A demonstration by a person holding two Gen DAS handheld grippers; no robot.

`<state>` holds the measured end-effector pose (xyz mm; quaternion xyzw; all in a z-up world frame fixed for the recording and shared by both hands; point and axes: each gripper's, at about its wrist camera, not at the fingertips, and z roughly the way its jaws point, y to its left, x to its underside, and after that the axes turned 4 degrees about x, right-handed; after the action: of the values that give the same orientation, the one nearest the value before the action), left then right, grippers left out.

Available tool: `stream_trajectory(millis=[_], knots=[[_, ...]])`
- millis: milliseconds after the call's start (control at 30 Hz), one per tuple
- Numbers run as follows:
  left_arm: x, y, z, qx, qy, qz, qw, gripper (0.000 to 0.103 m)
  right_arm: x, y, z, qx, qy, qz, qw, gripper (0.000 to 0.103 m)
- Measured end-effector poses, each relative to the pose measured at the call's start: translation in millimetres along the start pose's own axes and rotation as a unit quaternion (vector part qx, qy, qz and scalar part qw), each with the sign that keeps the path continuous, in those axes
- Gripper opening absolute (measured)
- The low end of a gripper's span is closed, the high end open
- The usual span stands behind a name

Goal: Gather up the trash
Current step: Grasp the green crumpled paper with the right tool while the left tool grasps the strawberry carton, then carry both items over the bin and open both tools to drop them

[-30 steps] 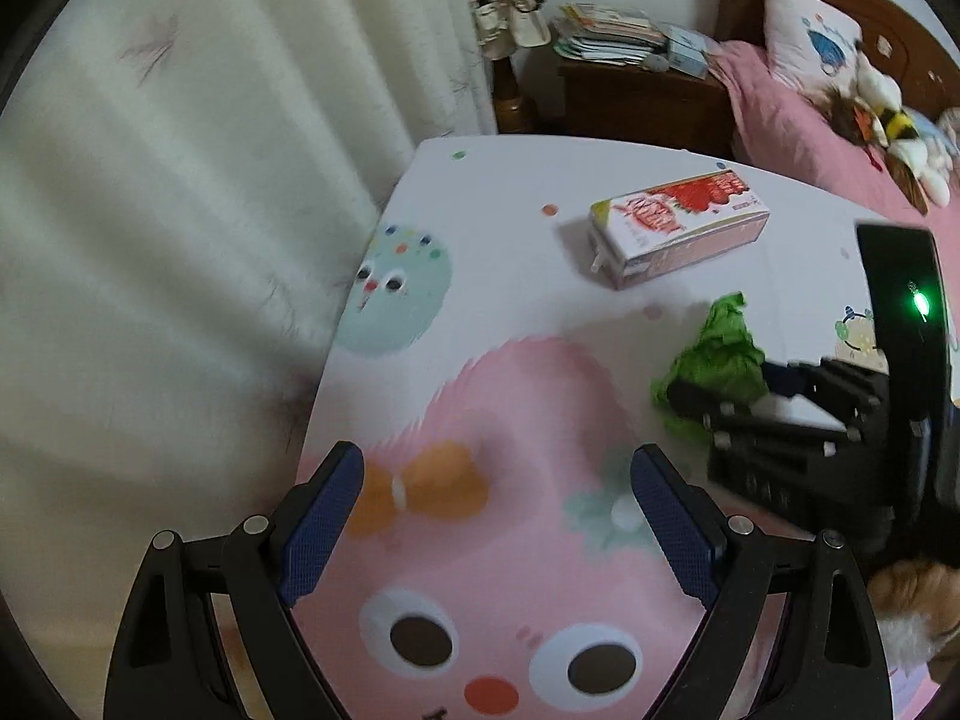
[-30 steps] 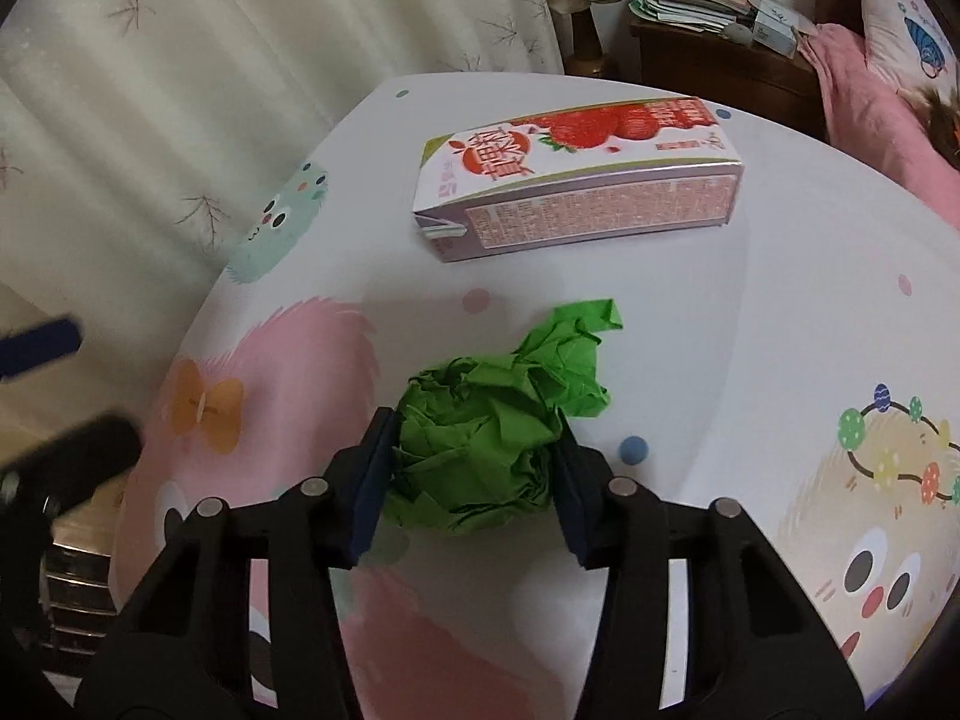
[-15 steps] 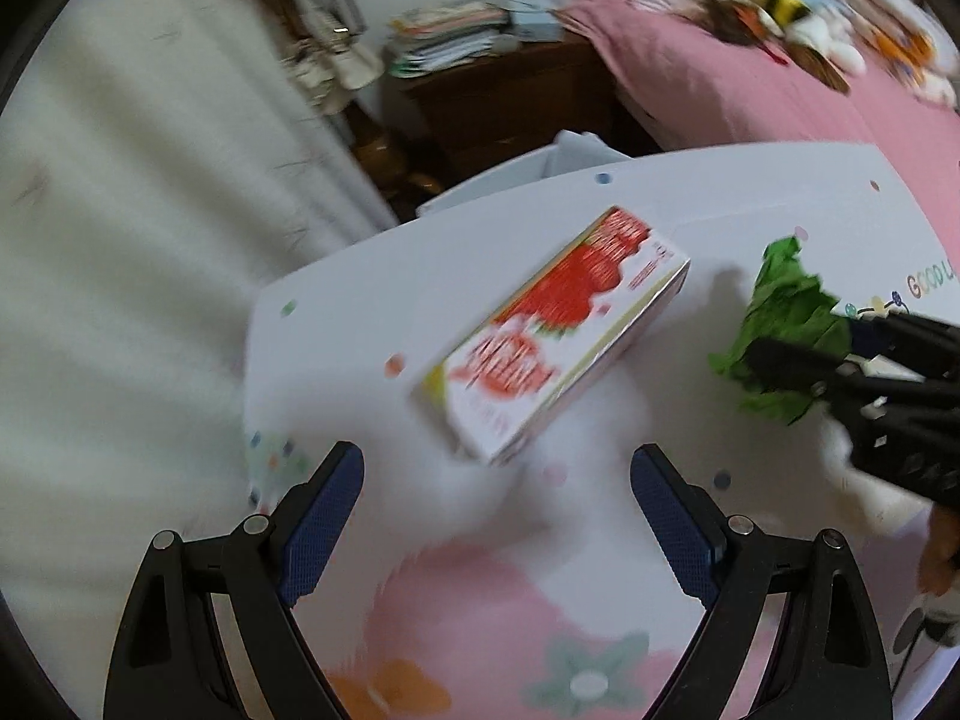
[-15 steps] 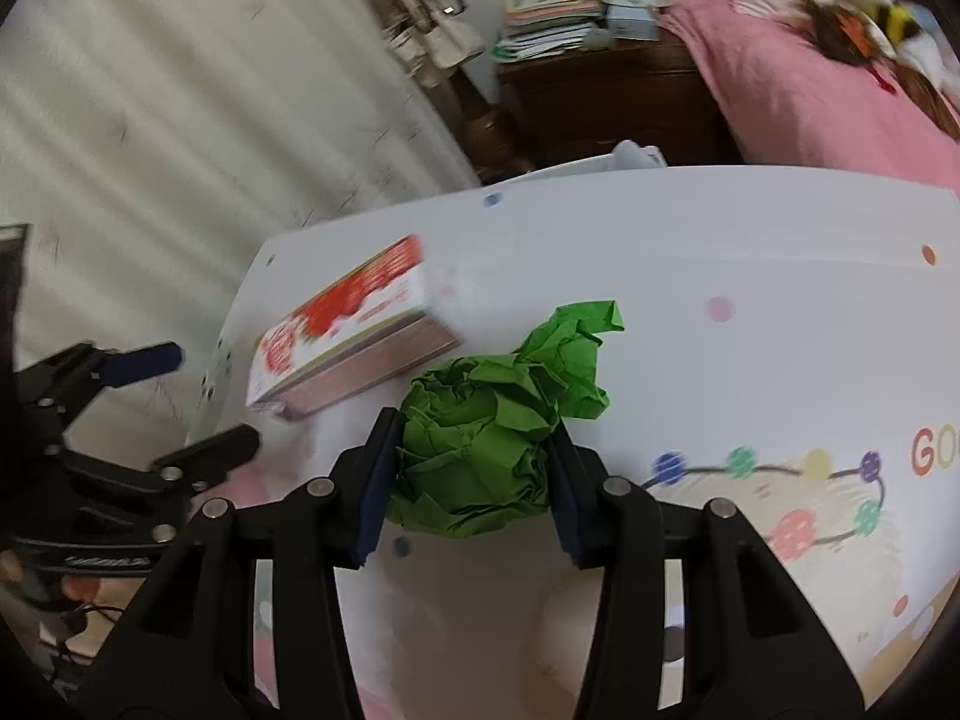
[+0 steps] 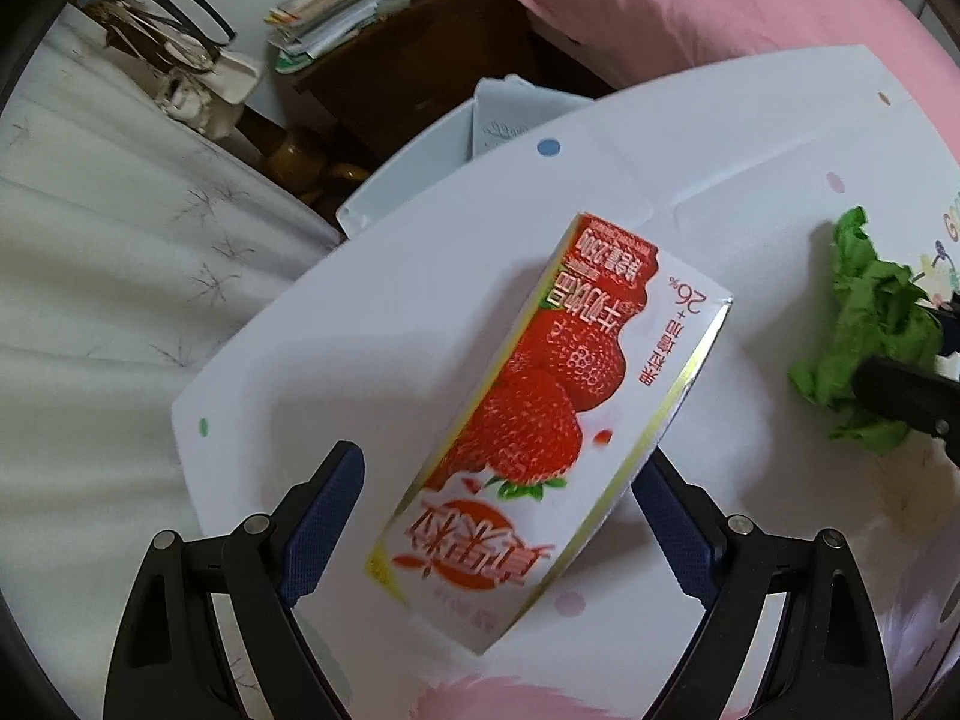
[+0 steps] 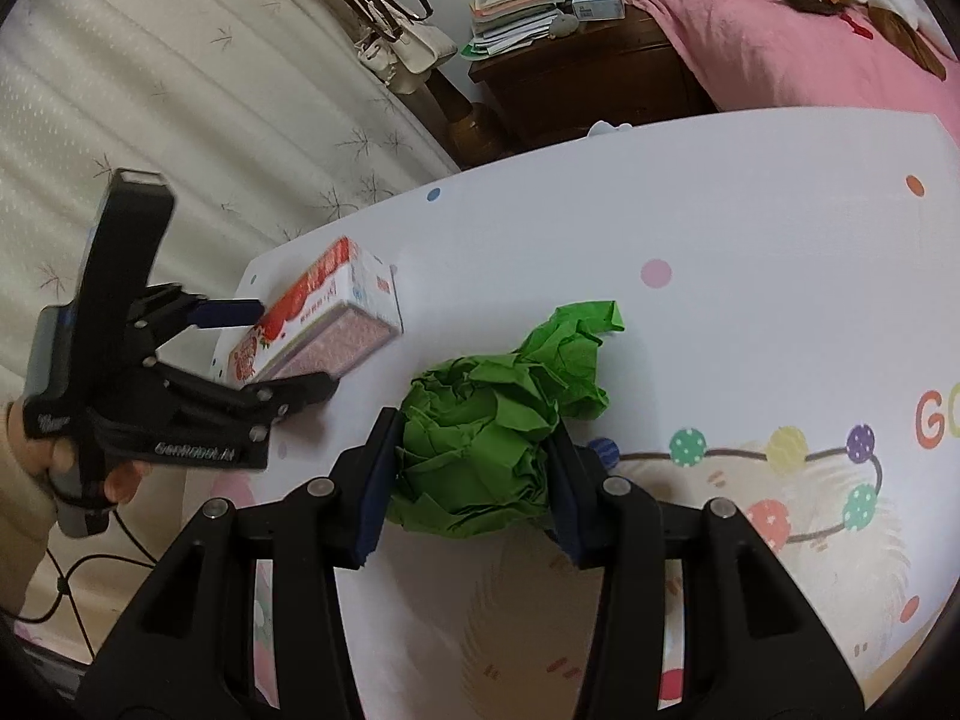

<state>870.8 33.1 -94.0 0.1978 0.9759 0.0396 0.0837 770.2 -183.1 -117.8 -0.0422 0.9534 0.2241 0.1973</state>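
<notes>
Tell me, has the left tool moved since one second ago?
Yes. The left tool has advanced across the table to the strawberry carton, which now lies between its open fingers; before, the carton was far ahead.

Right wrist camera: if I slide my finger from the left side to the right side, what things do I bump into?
Left gripper → strawberry carton → green paper ball, pinched in the right gripper → coloured dot chain printed on the table cover.

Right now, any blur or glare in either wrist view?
Left wrist: strawberry carton is slightly soft at its near end and throws a soft shadow on the table; no glare. Right wrist: green paper ball is sharp; left hand-held gripper is smeared. Both views show fisheye bending and dark corners.
</notes>
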Motion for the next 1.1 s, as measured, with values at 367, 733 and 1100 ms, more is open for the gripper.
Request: stream_trajectory(millis=[367,733,1100], knots=[[33,-21,-18,-0.003,-0.027,-0.064,0.9976,0.054,36,0,-29,0.009,0.006,-0.004,1.0,0.042],[174,-71,-108,0.014,-0.08,-0.112,0.9903,0.052,130,40,-99,0.023,0.004,-0.007,1.0,0.042],[392,-138,-215,0.071,-0.156,-0.109,0.9791,0.052,297,125,-200,0.057,-0.025,0.008,0.998,0.042]])
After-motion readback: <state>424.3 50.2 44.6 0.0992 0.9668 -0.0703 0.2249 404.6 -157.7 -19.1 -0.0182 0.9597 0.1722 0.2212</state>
